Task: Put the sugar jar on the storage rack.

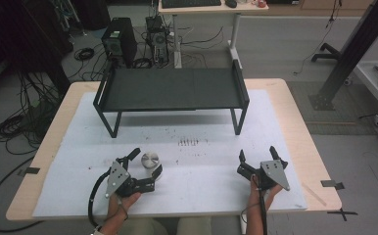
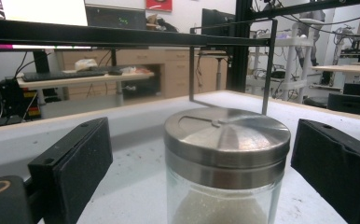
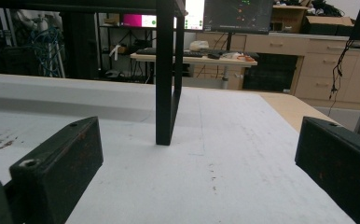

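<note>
A glass jar point(image 1: 150, 159) with a brushed metal lid stands upright on the white mat at the near left. My left gripper point(image 1: 147, 162) lies low around it, open, one jaw on each side. In the left gripper view the jar point(image 2: 226, 140) sits between the black pads point(image 2: 73, 163) with a gap on both sides, nearer the right one. It holds a pale powder. My right gripper point(image 1: 257, 152) rests at the near right, open and holding nothing. Its view looks past the wide-set jaws at bare mat point(image 3: 225, 154).
A black metal shelf rack point(image 1: 172, 88) stands across the far half of the white mat point(image 1: 201, 186); one leg point(image 3: 166, 93) rises ahead of the right gripper. Dark specks point(image 1: 188, 142) dot the mat's middle. Beyond the table are cables, computer towers point(image 1: 118, 41) and a desk.
</note>
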`<control>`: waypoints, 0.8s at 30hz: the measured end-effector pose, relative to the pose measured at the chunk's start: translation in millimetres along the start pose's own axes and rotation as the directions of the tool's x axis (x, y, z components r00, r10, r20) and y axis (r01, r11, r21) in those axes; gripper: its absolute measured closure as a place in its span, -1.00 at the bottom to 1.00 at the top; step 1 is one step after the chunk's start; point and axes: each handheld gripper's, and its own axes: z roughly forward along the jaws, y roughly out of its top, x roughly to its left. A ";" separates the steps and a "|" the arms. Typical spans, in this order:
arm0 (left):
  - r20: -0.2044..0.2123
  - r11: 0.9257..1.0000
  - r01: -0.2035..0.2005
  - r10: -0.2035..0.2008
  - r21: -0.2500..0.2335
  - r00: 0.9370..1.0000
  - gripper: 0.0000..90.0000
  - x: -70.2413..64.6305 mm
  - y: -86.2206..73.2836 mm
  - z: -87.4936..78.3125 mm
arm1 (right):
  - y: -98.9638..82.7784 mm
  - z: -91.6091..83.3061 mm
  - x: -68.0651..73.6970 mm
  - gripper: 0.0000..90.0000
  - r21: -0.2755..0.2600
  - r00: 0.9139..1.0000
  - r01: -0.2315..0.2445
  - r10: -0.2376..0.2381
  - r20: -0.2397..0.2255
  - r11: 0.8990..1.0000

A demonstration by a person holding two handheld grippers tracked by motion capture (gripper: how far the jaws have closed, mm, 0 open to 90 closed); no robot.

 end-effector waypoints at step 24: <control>0.050 1.000 -0.002 0.002 0.004 0.999 -0.07 0.6 0.0 -0.1 | 0.1 0.2 0.4 -0.98 0.003 1.000 0.002 -0.002 0.002 1.000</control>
